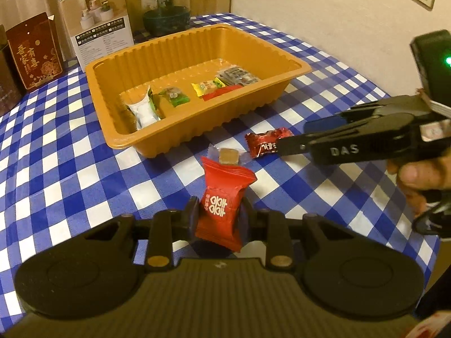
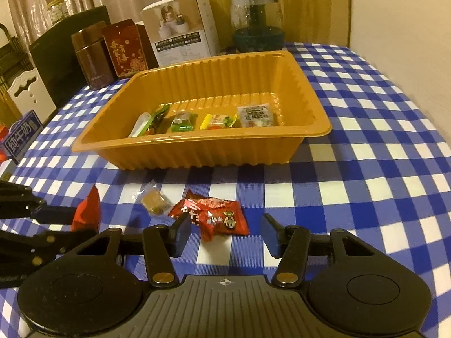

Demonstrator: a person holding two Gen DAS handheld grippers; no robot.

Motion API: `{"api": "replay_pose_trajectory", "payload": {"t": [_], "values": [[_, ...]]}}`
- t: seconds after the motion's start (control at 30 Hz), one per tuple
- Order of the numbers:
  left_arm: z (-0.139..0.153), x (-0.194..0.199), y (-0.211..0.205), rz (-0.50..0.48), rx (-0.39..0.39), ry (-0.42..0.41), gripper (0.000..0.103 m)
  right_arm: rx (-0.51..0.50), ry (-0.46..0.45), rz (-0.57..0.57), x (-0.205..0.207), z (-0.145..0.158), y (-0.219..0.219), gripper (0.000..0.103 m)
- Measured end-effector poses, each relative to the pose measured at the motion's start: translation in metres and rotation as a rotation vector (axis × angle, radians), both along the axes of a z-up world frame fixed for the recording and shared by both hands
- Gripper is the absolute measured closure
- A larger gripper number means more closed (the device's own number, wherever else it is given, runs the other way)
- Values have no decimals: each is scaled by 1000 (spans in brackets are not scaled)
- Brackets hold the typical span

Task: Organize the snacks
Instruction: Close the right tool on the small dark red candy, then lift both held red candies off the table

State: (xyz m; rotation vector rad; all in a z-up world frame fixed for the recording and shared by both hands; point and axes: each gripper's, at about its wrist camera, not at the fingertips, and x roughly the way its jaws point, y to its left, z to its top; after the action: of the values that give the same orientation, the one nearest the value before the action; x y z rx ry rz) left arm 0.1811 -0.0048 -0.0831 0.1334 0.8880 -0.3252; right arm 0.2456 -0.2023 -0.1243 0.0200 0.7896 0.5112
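Note:
My left gripper (image 1: 221, 215) is shut on a red snack packet (image 1: 222, 202), held just above the checked cloth; the packet also shows in the right wrist view (image 2: 87, 211). My right gripper (image 2: 224, 233) is open, its fingers on either side of a red candy packet (image 2: 217, 215) lying on the cloth; that packet also shows in the left wrist view (image 1: 265, 142). A small brown candy in clear wrap (image 2: 153, 201) lies beside it. The orange tray (image 2: 180, 155) behind holds several snacks in a row.
At the back stand a white box (image 2: 180, 36), a red tin (image 2: 124, 48), a brown canister (image 2: 90, 56) and a dark glass jar (image 2: 258, 22). A blue milk carton (image 2: 21, 136) lies at the left edge. A wall is on the right.

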Motion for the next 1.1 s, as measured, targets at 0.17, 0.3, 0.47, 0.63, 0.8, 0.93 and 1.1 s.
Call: {"api": "replay_pose_trajectory", "payload": {"t": [0.17, 0.3, 0.47, 0.63, 0.8, 0.93, 1.1], "values": [[-1, 1, 0, 4, -4, 3, 76, 17, 13, 0, 6, -4, 0, 52], [-1, 2, 1, 6, -5, 8, 76, 22, 8, 10, 7, -5, 0, 65], [-3, 1, 1, 11, -6, 16, 76, 6, 23, 13, 2, -4, 2, 75], [-2, -4, -3, 17, 9, 28, 76, -2, 25, -19, -10, 4, -3, 76], [3, -12, -5, 45, 8, 41, 76, -5, 32, -37, -32, 15, -2, 76], [10, -20, -7, 73, 8, 49, 76, 3, 45, -64, -53, 22, -4, 76], [21, -33, -9, 115, 12, 58, 76, 12, 68, -102, -74, 29, -7, 76]]}}
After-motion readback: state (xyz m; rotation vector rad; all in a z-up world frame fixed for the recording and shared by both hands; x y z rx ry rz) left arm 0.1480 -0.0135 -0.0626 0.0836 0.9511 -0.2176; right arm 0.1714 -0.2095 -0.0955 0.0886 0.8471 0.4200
